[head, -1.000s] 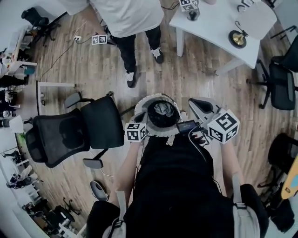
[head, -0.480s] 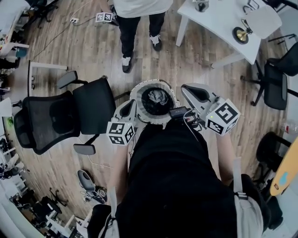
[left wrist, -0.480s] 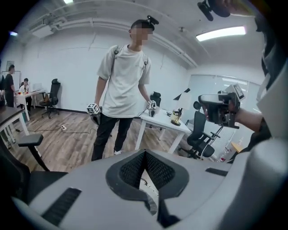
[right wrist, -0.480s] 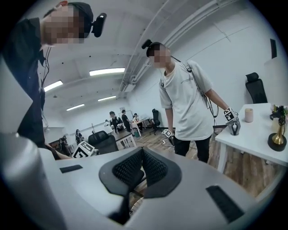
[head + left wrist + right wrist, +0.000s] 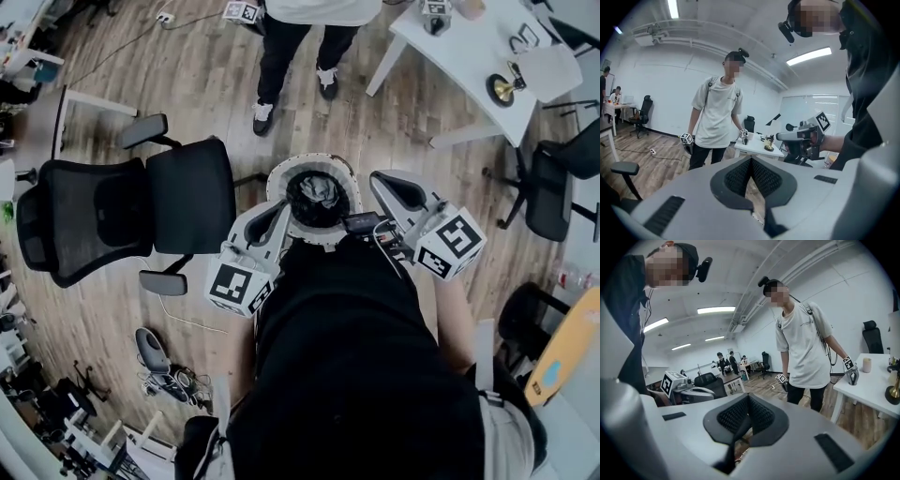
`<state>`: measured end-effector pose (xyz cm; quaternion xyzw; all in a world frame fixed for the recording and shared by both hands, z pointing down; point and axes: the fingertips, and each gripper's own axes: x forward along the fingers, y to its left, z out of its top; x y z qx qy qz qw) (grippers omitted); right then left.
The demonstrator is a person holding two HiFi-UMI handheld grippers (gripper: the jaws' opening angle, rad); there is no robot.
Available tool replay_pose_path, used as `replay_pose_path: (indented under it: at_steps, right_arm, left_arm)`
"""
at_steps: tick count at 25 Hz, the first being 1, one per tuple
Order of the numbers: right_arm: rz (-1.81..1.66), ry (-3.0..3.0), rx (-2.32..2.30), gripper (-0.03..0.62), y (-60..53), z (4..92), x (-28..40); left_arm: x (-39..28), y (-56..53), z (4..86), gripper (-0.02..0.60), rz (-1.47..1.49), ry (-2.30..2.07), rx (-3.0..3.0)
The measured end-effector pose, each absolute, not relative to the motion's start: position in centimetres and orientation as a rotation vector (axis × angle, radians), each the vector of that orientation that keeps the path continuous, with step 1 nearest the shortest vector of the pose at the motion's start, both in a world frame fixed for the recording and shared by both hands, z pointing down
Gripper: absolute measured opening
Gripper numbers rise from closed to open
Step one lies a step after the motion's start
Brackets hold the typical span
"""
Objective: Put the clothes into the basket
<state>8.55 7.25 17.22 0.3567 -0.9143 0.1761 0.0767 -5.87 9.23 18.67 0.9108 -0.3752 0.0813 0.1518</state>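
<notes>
The white round basket [image 5: 281,178] stands on the wooden floor just in front of me, with grey clothes [image 5: 323,190] lying in its dark inside. My left gripper [image 5: 278,214] hovers over the basket's near left rim. In the left gripper view its jaws [image 5: 751,160] are pressed together with nothing between them. My right gripper [image 5: 386,185] is held beside the basket's right rim. Its jaws [image 5: 747,398] also meet with nothing in them. Each gripper shows in the other's view: the right gripper [image 5: 806,138] and the left gripper [image 5: 682,387].
A black office chair [image 5: 122,211] stands close to the left of the basket. Beyond the basket stands a person [image 5: 314,37]. A white table [image 5: 469,56] with a brass object [image 5: 504,89] is at the back right. Shoes [image 5: 155,352] lie at the lower left, and dark chairs [image 5: 553,187] are on the right.
Both grippers have lifted up from the basket; the left one rose most, and its cube now looks larger and lower left. The clothes stay in the basket.
</notes>
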Motion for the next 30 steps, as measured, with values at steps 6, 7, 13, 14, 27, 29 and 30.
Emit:
replay_pose_path:
  at_steps: [6,7,13,14,27,29,30]
  right_arm:
    - [0.467,-2.704,1.017,0.015,7.8,17.2,6.2]
    - [0.463,-2.704,1.007,0.015,7.9,17.1,5.8]
    - [0.467,-2.705,0.986,0.015,7.7,17.1,4.1]
    - [0.47,-2.707,0.982,0.015,7.7,17.1,3.9]
    - [0.442,-2.685,0.979,0.015,7.3,17.6,3.3]
    - [0.435,-2.685,0.978,0.015,7.1,17.7,3.7]
    - [0.432,-2.684,0.978,0.015,7.0,17.7,3.9]
  left_arm:
    - [-7.0,9.2,17.4,0.012,0.177,-1.064,2.639]
    - [-7.3,9.1,17.4,0.012,0.174,-1.062,2.637]
    - [-8.8,9.0,18.0,0.012,0.191,-1.046,2.636]
    - [-8.9,9.0,18.2,0.012,0.198,-1.043,2.639]
    - [-9.3,8.1,19.3,0.012,0.212,-1.007,2.629]
    - [-8.6,7.8,19.2,0.012,0.211,-0.996,2.634]
    - [-8.3,7.6,19.2,0.012,0.211,-0.991,2.637]
